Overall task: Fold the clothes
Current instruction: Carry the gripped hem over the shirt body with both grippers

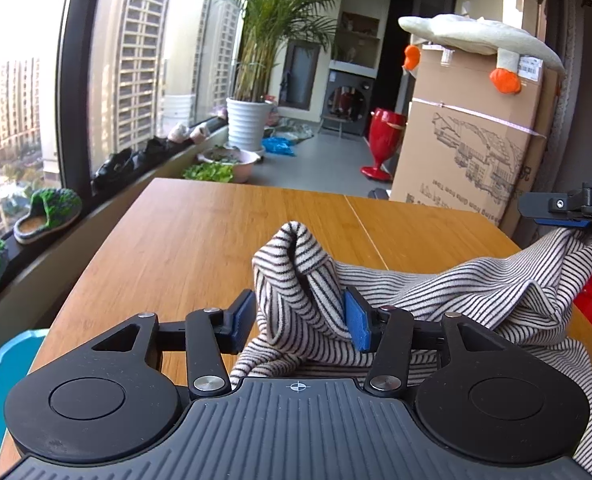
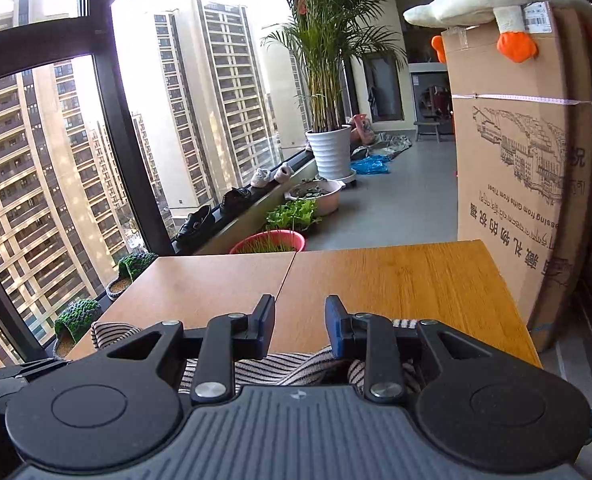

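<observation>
A black-and-white striped garment (image 1: 455, 292) lies bunched on the near part of the wooden table (image 1: 200, 240). My left gripper (image 1: 299, 318) is shut on an upright fold of it, with a blue pad pressing on each side. In the left wrist view my right gripper (image 1: 551, 214) hangs at the right edge, and a corner of the garment rises up to its lower finger. In the right wrist view my right gripper (image 2: 300, 326) has its jaws apart, with bare table (image 2: 395, 280) showing between the pads. The striped garment (image 2: 280, 368) lies under the fingers.
A tall cardboard box (image 1: 467, 140) with a plush goose (image 1: 475, 36) on top stands past the table's far right corner. Slippers (image 1: 48, 212) and shoes line the window ledge on the left. A teal round object (image 1: 0, 380) sits below the near left edge.
</observation>
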The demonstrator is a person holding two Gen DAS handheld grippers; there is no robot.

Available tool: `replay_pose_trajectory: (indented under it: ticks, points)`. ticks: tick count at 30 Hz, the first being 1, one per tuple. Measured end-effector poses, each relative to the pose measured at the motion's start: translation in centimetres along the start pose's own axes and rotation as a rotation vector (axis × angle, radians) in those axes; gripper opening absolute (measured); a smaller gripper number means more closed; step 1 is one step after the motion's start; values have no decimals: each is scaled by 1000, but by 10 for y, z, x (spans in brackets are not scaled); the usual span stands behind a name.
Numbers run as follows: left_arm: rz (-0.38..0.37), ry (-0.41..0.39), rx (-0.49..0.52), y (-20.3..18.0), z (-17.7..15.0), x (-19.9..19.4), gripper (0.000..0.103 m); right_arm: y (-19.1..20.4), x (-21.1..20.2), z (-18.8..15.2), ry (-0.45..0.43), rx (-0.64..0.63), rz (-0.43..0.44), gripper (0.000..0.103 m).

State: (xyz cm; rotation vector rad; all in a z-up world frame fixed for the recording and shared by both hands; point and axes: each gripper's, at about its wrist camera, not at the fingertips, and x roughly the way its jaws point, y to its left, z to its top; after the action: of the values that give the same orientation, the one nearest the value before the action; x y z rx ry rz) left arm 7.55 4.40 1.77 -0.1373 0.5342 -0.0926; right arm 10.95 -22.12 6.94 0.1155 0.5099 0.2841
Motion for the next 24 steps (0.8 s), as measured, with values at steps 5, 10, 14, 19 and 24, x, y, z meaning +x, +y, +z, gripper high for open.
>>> replay_pose_trajectory:
  ticks: [5, 10, 14, 19, 24]
  points:
    - [-57, 25, -28, 5, 5, 4, 57, -23, -9, -36, 12, 1, -56, 26]
    - [-108, -10, -138, 20, 33, -11, 67, -27, -12, -42, -21, 29, -54, 26]
    - [-116, -18, -139, 19, 57, -10, 85, -29, -16, -47, -46, 59, -39, 26]
    - [-104, 57, -121, 6, 64, 27, 81, -24, -27, -50, -52, 34, -38, 26]
    - [-81, 118, -72, 3, 41, 44, 54, -16, -54, -54, -37, -34, -74, 26]
